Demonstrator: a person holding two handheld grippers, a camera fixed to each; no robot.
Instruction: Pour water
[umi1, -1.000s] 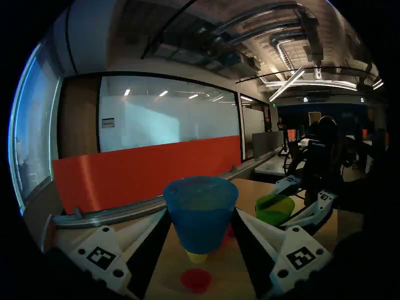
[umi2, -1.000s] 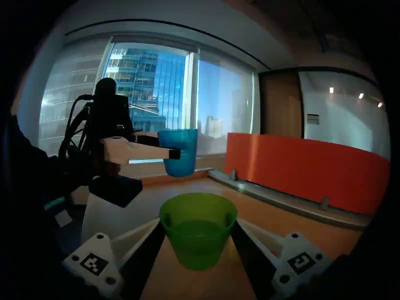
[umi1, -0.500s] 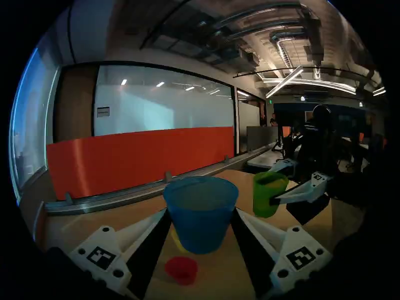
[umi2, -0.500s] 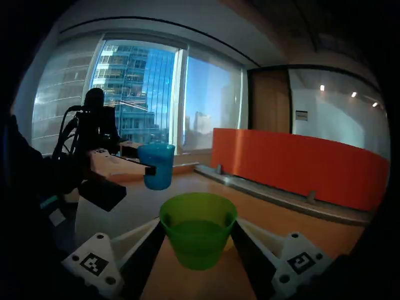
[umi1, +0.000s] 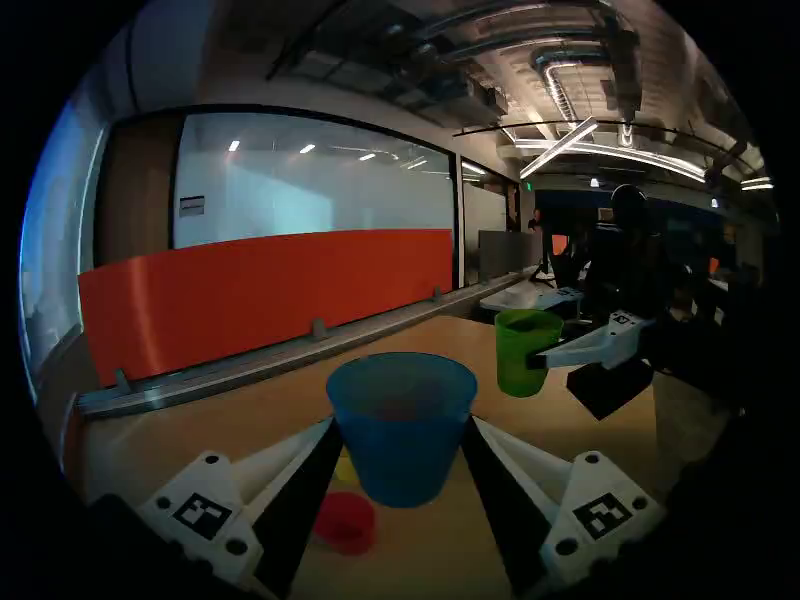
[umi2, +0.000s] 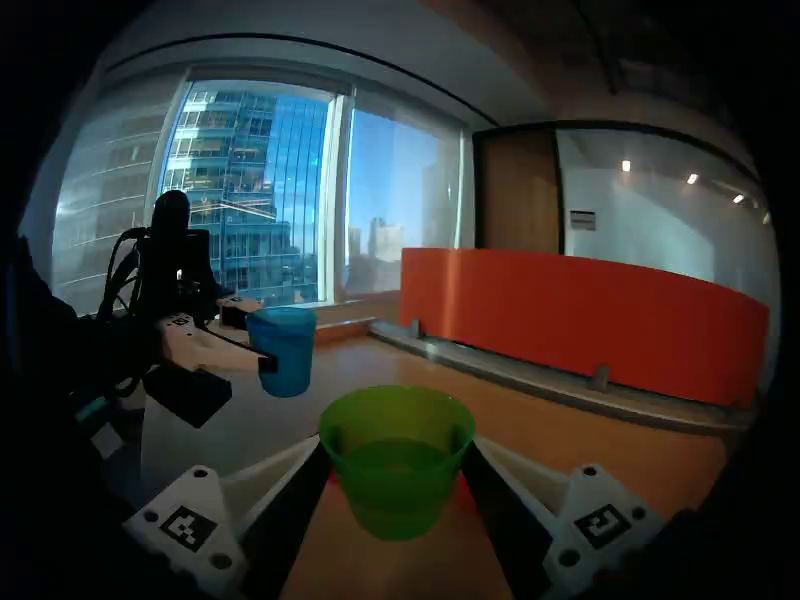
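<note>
My left gripper (umi1: 402, 452) is shut on a blue cup (umi1: 401, 428), held upright above the wooden table (umi1: 250, 420). The right gripper view has that same blue cup (umi2: 282, 350) off to the left, still between the left gripper's white fingers (umi2: 205, 345). My right gripper (umi2: 396, 488) is shut on a green cup (umi2: 396, 472), upright, with liquid low inside. In the left gripper view the green cup (umi1: 524, 351) hangs to the right, clamped in the right gripper (umi1: 585, 347). The two cups are apart.
A red cup (umi1: 345, 521) and a yellow cup (umi1: 345, 467) stand on the table below the blue cup. An orange partition (umi1: 250, 290) with a metal rail (umi1: 220, 372) borders the table's far side. Large windows (umi2: 260, 200) lie beyond the left gripper.
Both grippers have lowered toward the table with their cups. The blue cup has shifted left and down in the right gripper view. The green cup now stands upright instead of tipped.
</note>
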